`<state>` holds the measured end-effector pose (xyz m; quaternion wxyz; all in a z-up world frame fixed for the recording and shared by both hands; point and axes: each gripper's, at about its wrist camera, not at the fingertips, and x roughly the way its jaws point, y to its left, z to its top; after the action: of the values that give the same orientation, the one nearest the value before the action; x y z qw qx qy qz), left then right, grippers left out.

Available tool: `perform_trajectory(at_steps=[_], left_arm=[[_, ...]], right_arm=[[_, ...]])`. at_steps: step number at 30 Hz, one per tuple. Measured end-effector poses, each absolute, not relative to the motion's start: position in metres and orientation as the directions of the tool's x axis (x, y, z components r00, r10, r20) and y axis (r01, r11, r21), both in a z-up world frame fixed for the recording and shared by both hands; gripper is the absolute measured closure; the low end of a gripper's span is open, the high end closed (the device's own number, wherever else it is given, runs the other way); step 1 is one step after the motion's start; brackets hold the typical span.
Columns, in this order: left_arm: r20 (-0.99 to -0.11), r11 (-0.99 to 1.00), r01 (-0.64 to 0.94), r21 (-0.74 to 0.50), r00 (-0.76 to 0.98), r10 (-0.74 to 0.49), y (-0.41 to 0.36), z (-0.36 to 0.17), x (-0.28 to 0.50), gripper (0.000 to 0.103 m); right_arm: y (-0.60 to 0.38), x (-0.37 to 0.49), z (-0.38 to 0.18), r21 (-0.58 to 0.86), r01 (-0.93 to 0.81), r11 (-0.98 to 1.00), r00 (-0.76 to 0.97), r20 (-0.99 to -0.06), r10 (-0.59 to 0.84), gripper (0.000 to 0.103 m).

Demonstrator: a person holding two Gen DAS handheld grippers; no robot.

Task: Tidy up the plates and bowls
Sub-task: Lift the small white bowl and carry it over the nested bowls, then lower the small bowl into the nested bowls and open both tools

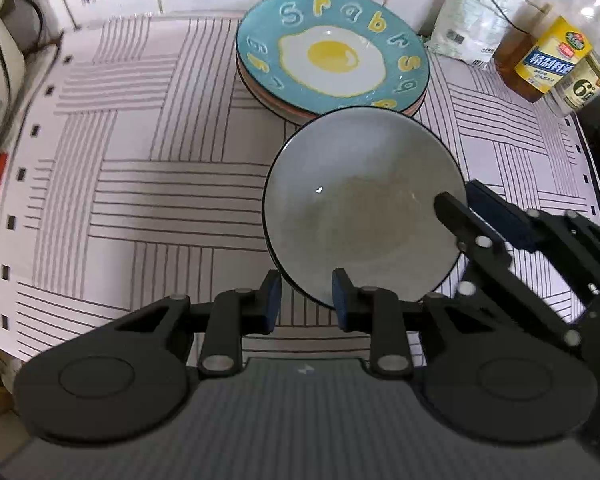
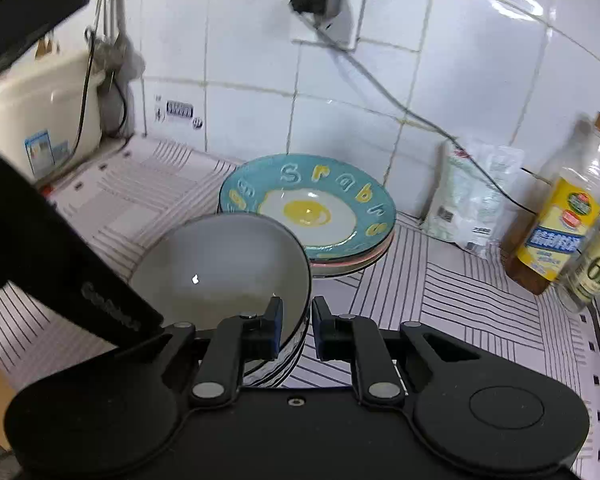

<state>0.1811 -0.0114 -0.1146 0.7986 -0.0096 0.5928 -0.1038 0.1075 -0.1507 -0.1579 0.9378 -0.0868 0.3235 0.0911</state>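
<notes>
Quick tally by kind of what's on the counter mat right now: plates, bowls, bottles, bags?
Plates: at least 3 in one stack, blue egg plate on top; exact count hidden
Bowls: at least 2 nested, grey bowl on top
Bottles: 2, yellow-label bottle and clear bottle
Bags: 1, white bag
Total: at least 8

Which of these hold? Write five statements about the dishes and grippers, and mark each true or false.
1. The egg plate tops a stack of plates. True.
2. The grey bowl sits on the egg plate. False: it stands in front of the stack.
3. The right gripper grips the grey bowl's rim, one finger inside. True.
4. The oil bottle lies on its side. False: it stands upright by the wall.
5. The left gripper is shut on the egg plate. False: it is open, astride the bowl's rim.
</notes>
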Motion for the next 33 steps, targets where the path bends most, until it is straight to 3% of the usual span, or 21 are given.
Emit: perform_trajectory(at_steps=[12,17,20,24,26,28,33], left_arm=[[-0.922,0.97,0.226,-0.086,0.351,-0.163,-0.009,-0.077,0.143,0.07],[-0.893,0.965,0.258,0.056,0.445,-0.067,-0.01,-0.07,0.125,0.068],[-0.882,0.962,0.265,0.063,0.465,-0.071,-0.007,-0.072,0.119,0.062],[-0.865,0.958,0.283,0.051,0.492,-0.099,0.0,-0.078,0.113,0.061],[-0.857,0.952,0.304,0.018,0.496,-0.142,0.005,-0.083,0.112,0.05],[-0.839,0.95,0.31,-0.024,0.51,-0.188,0.01,-0.089,0.111,0.038],[-0.808,0.953,0.291,-0.088,0.538,-0.239,0.026,-0.104,0.114,0.032]], right_arm=[[-0.178,0.074,-0.124,-0.004,-0.18,0.984,0.784,-0.604,0.141,0.079],[-0.191,0.06,-0.12,0.044,-0.183,0.982,0.785,-0.594,0.173,0.075],[-0.2,0.052,-0.121,0.088,-0.192,0.978,0.786,-0.583,0.206,0.073],[-0.209,0.043,-0.129,0.12,-0.215,0.969,0.79,-0.562,0.245,0.067],[-0.211,0.04,-0.135,0.127,-0.23,0.965,0.791,-0.553,0.262,0.063],[-0.212,0.035,-0.144,0.146,-0.261,0.954,0.79,-0.535,0.298,0.052],[-0.207,0.034,-0.166,0.152,-0.316,0.936,0.778,-0.523,0.348,0.039]])
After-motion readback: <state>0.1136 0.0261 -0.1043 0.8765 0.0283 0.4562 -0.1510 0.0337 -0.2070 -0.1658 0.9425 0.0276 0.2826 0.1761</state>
